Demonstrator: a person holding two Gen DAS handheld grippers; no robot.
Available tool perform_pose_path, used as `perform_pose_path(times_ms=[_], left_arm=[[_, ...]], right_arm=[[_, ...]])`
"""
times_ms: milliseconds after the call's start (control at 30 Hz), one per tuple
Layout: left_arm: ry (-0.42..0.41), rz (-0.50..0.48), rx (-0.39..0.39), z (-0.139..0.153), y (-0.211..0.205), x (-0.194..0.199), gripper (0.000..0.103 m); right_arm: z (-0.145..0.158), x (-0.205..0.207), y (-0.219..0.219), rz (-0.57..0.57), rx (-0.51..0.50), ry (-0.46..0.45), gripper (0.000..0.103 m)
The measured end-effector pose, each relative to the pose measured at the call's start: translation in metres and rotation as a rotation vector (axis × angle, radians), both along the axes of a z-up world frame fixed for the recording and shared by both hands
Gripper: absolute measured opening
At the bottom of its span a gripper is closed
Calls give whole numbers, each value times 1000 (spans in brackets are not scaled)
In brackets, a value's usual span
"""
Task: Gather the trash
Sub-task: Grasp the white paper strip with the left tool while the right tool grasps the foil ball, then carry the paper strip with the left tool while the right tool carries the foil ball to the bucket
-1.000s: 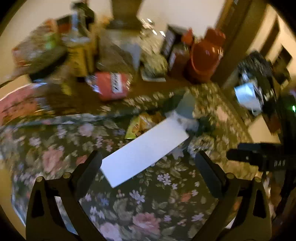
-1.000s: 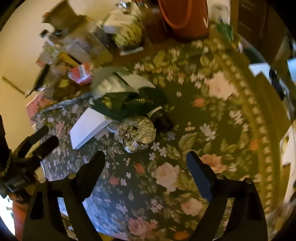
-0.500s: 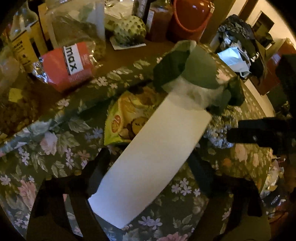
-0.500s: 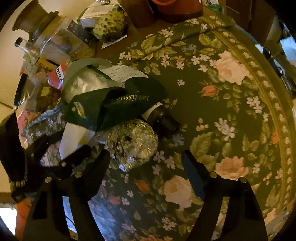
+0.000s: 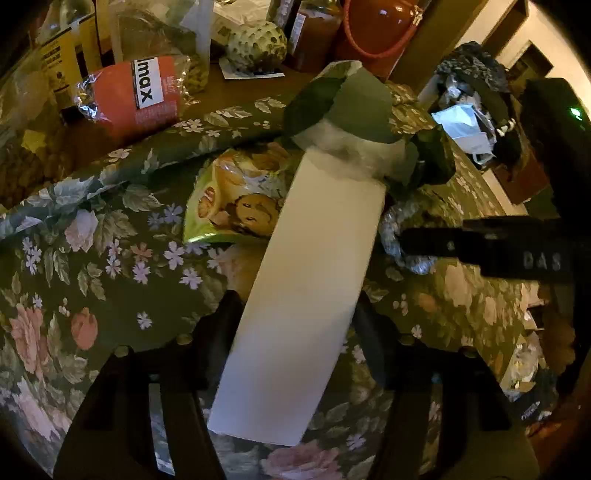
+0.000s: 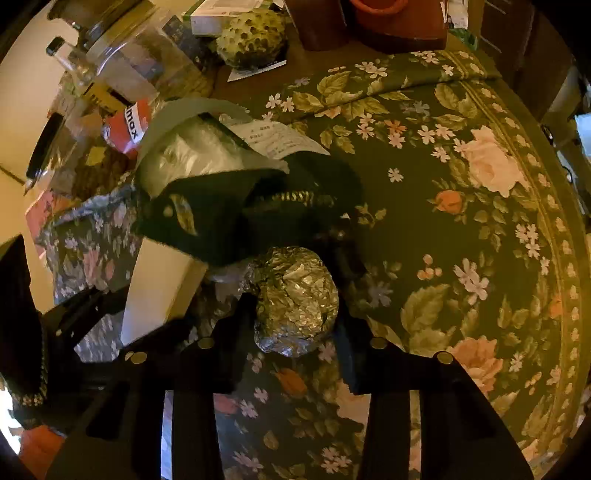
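Observation:
A long white box [image 5: 306, 291] lies on the floral tablecloth [image 5: 92, 266]. My left gripper [image 5: 295, 332] straddles it, a finger touching each long side; it also shows in the right wrist view [image 6: 159, 284]. A crumpled foil ball [image 6: 295, 299] sits between the fingers of my right gripper [image 6: 291, 325], which touch both its sides; the ball shows in the left wrist view [image 5: 399, 236] too. A dark green bag [image 6: 240, 218] with a receipt [image 6: 277, 138] lies behind the ball. A yellow snack wrapper [image 5: 229, 206] lies beside the box.
At the table's back stand an orange packet [image 5: 140, 96], a green bumpy fruit [image 5: 258, 42], a red pot [image 5: 376, 26], jars and bottles [image 6: 110, 62]. A dark bottle [image 6: 343, 251] lies under the bag. The table edge curves on the right [image 6: 569, 258].
Both grippers moved forward and down over their objects and narrowed. The left one now grips the white box, the right one the foil ball.

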State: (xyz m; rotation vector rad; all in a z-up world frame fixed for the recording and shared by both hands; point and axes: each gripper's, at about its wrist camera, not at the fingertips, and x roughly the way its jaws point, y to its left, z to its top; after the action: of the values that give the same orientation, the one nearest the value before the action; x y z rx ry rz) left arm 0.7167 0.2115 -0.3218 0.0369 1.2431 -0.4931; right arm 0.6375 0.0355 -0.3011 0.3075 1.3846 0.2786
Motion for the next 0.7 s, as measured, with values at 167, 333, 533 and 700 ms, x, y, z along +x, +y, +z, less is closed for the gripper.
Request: perform_pose_path(times_ms=[167, 333, 533, 700], left_arm=[[-38, 19, 73, 1, -23, -7, 53], [-59, 92, 80, 15, -28, -21, 52], [-23, 282, 55, 30, -24, -39, 51], [-51, 428, 42, 45, -35, -64, 51]], right_arm=[[5, -15, -12, 22, 2, -8, 36], [16, -31, -34, 33, 4, -40, 35], [38, -45, -57, 82, 2, -121, 34], [57, -60, -84, 121, 28, -189, 34]])
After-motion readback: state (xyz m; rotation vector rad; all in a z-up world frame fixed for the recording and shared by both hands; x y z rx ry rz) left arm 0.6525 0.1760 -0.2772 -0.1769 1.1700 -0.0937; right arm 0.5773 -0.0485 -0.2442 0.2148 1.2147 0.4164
